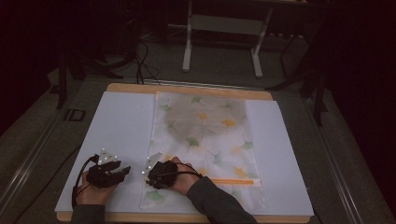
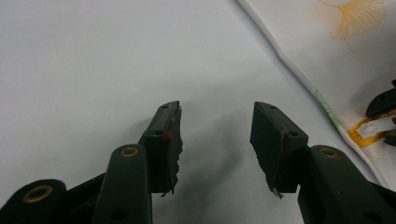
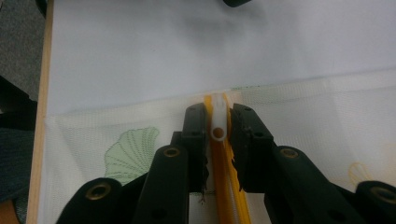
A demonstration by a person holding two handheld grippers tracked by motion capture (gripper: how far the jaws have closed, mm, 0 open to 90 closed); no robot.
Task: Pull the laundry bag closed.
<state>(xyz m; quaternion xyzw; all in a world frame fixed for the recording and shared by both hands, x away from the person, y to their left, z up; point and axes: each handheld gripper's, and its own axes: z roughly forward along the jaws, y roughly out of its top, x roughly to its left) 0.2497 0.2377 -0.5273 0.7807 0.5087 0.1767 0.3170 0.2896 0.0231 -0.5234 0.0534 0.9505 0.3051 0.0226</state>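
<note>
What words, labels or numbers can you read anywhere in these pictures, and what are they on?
"ID": large pale letters on the dark floor left of the table, faint in the high view.
White mesh zip bag with ginkgo-leaf print: no readable text.
White paper sheet: no text.

Bare white sheet (image 1: 121, 121) left of the mesh bag (image 1: 205, 135) lies open

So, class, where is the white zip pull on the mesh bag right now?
In the right gripper view the white zip pull sits on the orange zip between the right gripper jaws, near the mesh bag's edge beside the white sheet.
</note>
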